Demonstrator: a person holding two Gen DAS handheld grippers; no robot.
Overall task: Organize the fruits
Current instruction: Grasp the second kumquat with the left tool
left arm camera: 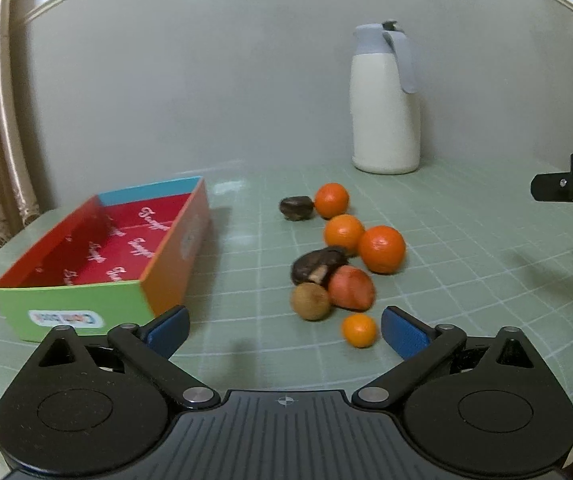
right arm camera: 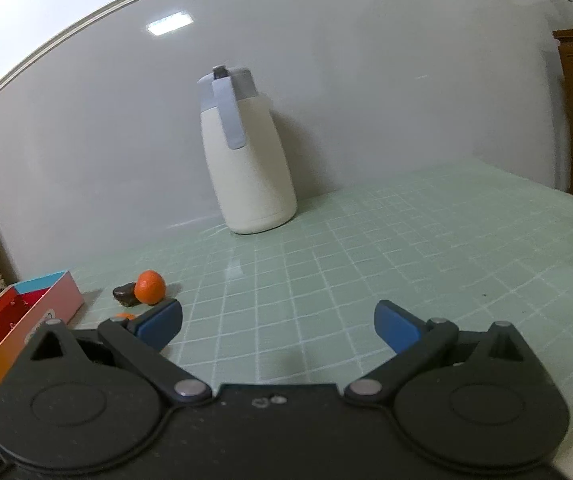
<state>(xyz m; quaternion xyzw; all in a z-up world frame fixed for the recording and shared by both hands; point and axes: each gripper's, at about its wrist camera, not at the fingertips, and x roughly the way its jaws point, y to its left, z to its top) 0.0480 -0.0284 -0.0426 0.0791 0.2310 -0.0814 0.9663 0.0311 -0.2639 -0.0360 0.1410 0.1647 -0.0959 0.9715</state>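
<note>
Fruits [left arm camera: 342,256] lie loose at one o'clock of your left claw [left arm camera: 285,330], both claws wide open and empty; pick one for the box [left arm camera: 98,256].

Right gripper [right arm camera: 278,322] jaws spread over green grid mat [right arm camera: 406,264], white jug [right arm camera: 250,176] by wall, orange [right arm camera: 149,287] touching dark fruit [right arm camera: 124,294], coloured box [right arm camera: 26,316] at left

Pale green desk [left arm camera: 466,280] with a white grid. Box [left arm camera: 86,308]: red inside with white script, green and orange walls, blue far end. Orange fruits [left arm camera: 382,249], dark brown ones [left arm camera: 316,266]. Cream jug [left arm camera: 384,120], grey-blue lid.
</note>
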